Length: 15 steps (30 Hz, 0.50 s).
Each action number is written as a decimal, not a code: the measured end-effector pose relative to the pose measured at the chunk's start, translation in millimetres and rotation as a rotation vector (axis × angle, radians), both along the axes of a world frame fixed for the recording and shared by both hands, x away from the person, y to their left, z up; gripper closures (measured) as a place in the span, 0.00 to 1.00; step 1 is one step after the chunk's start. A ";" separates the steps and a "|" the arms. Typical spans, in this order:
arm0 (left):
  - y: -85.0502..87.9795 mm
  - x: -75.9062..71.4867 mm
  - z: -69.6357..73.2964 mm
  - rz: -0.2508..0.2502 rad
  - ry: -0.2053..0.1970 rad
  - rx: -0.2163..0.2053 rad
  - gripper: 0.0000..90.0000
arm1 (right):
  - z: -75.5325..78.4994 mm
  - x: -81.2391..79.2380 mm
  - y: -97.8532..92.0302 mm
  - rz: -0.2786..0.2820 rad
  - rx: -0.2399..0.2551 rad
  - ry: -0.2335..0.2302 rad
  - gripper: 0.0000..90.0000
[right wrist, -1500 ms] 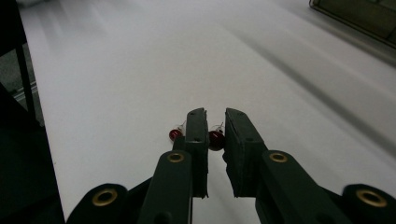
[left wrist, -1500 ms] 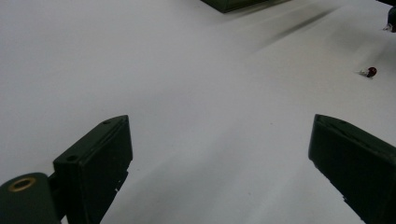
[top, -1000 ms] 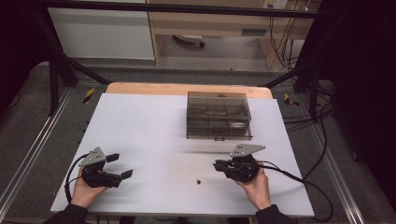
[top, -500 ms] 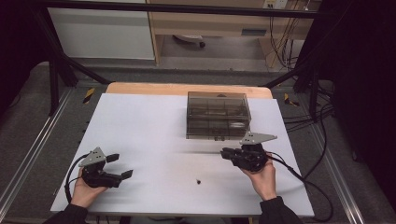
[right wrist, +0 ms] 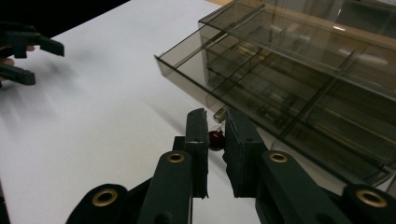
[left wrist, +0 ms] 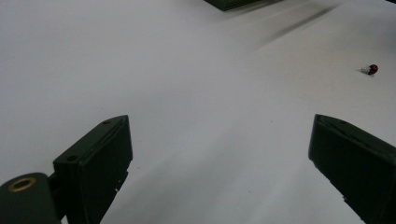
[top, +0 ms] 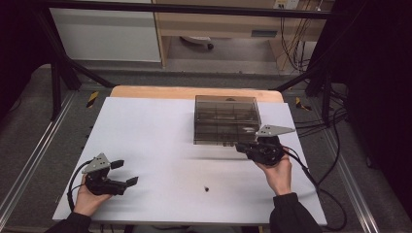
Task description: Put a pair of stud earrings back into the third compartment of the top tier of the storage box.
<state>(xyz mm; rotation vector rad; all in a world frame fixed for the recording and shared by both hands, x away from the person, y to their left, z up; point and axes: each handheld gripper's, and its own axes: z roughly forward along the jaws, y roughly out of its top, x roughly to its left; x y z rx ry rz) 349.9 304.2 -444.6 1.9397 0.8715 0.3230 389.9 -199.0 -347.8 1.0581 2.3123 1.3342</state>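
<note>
At the table's left, your left gripper (top: 124, 174) rests low on the white tabletop (top: 160, 131), its jaws spread wide with nothing between them. Ahead of it, near the middle of the table, a second small red bulb (left wrist: 371, 69) lies alone on the surface. To the right, your right gripper (right wrist: 215, 135) pinches a small dark-red bulb (right wrist: 215, 139) between its nearly closed pads, just in front of the smoky clear compartment box (right wrist: 299, 70), whose tray of dividers stands open toward you. The risk sits there: the bulb is tiny, round and held only at the pad tips, so a slight easing of the squeeze or a knock against the tray's front wall could let it drop and roll across the smooth table. Released over a divider, it could fall into the wrong compartment.
</note>
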 end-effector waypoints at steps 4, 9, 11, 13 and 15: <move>0.3 0.1 -0.1 0.002 0.000 -0.001 0.07 | 2.0 9.7 -0.1 -0.019 -0.006 0.008 0.89; 0.1 -0.1 0.0 0.000 -0.001 -0.001 0.07 | 1.9 21.6 -1.8 -0.061 -0.026 0.013 0.89; 0.1 0.0 -0.1 0.000 0.000 -0.001 0.07 | 0.9 29.8 -4.9 -0.089 -0.040 0.019 0.89; 0.2 0.0 -0.1 0.000 0.000 -0.001 0.07 | -1.9 37.0 -8.3 -0.116 -0.044 0.031 0.89; 0.3 0.0 -0.1 0.001 0.000 -0.001 0.07 | -6.2 43.5 -11.1 -0.137 -0.050 0.045 0.89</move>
